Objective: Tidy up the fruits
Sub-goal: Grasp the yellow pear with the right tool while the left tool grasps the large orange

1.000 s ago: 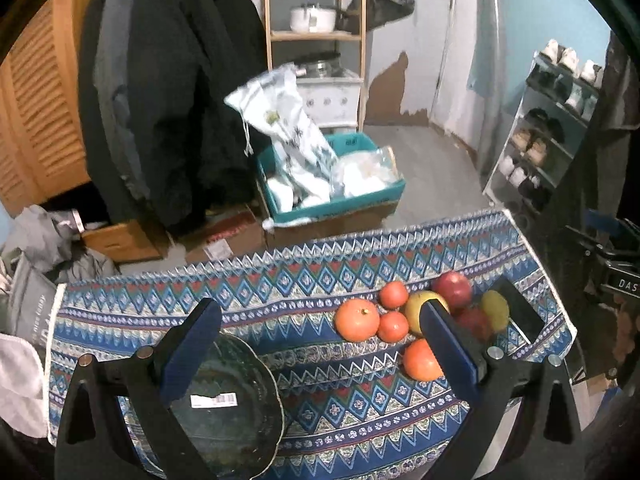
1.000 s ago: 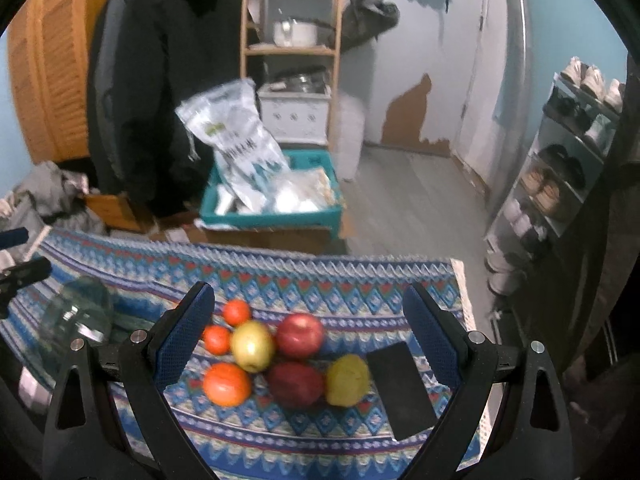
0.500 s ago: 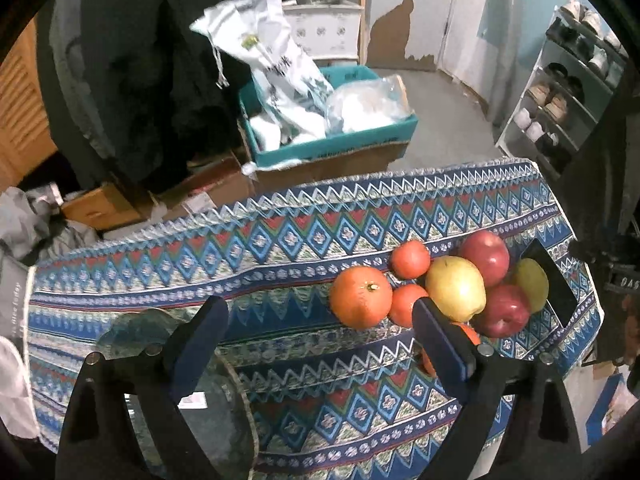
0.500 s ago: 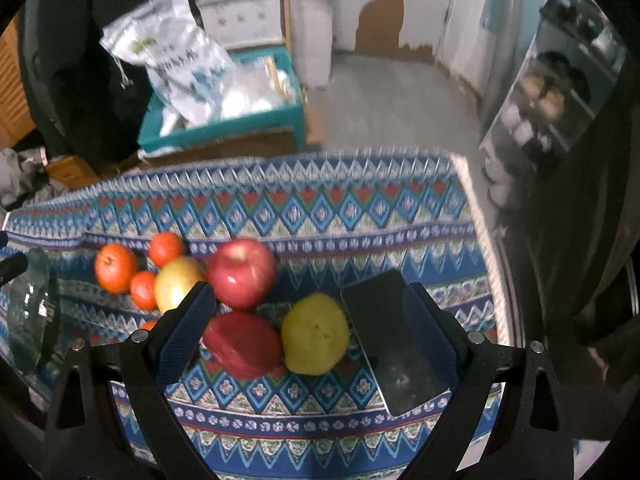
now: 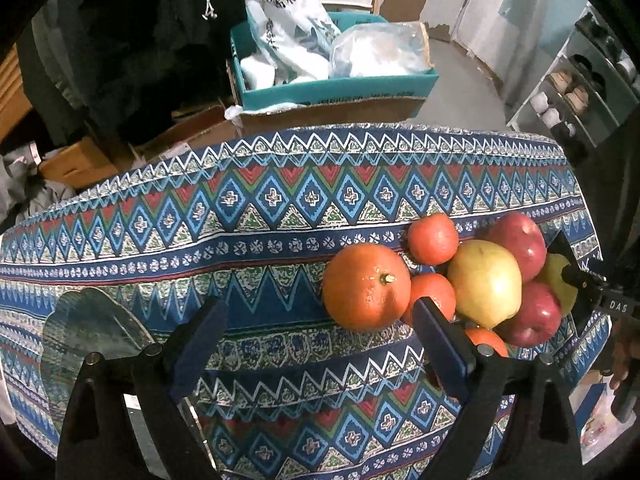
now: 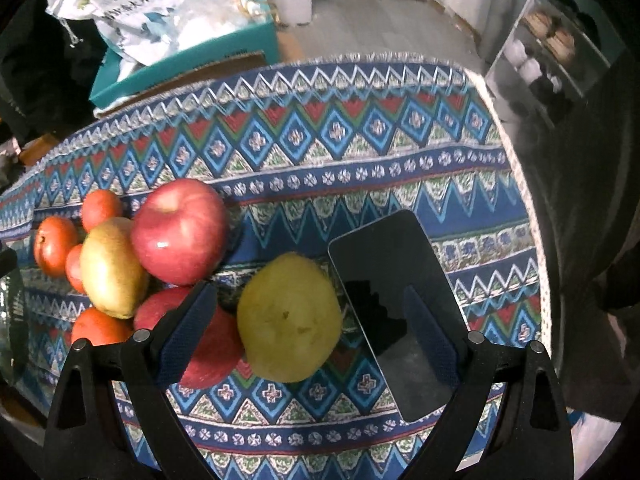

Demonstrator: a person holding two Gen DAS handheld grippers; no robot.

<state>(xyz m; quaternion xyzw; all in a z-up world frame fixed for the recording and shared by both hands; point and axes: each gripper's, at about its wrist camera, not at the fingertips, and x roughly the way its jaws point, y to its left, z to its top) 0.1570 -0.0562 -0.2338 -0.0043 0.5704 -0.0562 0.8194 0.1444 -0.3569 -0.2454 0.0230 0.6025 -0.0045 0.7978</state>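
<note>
In the left wrist view, the left hand-held gripper has come down toward the patterned bench since a second ago; its jaws have narrowed a little but stand spread, with only cloth between them. The large orange now lies just ahead, near the right-side finger, so a first pick looks close. A glass bowl, probably where the fruit should go, sits low at the left, partly behind the other finger. The fruit is bunched tightly, the yellow apple touching its neighbours. In the right wrist view, the right hand-held gripper has likewise dropped and hangs spread, the yellow-green pear between its fingers but unpressed. A dark phone lies just beside the pear under the right-side finger, and a red apple crowds the left-side finger; either could foul the closing.
</note>
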